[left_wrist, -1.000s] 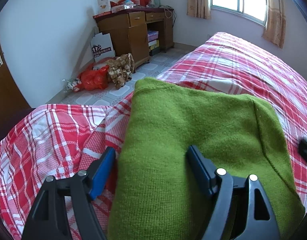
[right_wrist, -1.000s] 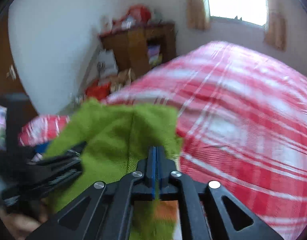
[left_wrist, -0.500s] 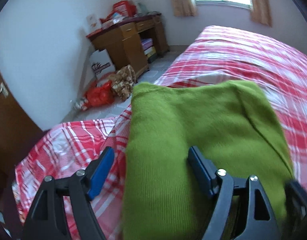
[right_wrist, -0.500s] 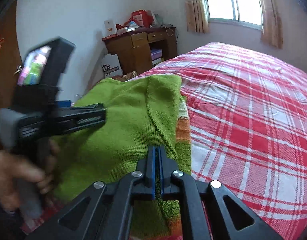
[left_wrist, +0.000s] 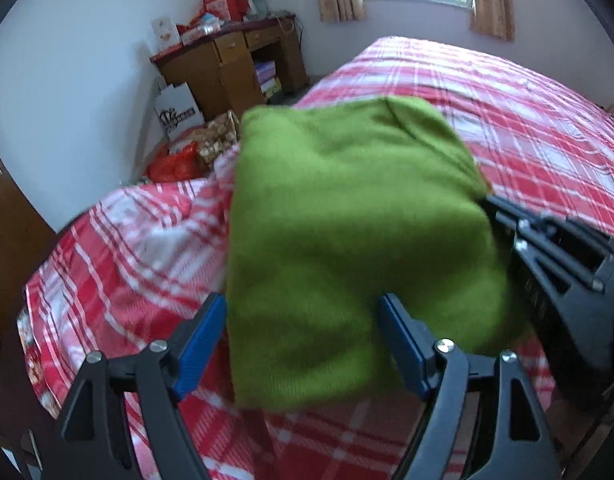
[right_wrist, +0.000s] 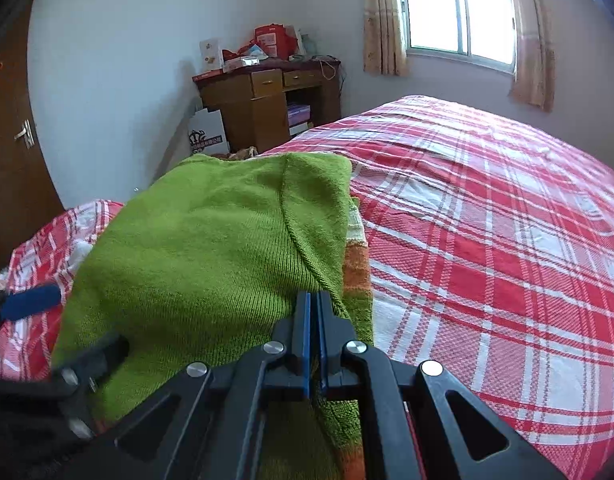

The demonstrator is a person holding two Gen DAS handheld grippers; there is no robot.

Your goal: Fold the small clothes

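A folded green knit sweater with an orange striped edge lies near the corner of the bed with the red plaid sheet. My left gripper is open, its blue pads on either side of the sweater's near left part. My right gripper is shut on the sweater's near right edge; it shows as a black body at the right of the left wrist view. The sweater also fills the middle left of the right wrist view.
A brown wooden desk with boxes on top stands against the far wall. A white paper bag, a red plastic bag and clutter lie on the floor left of the bed. A curtained window is beyond the bed. A brown door is at left.
Both grippers have pulled back and up a little, so more bed corner shows. The left gripper stays open around the sweater; the right stays shut on its edge.
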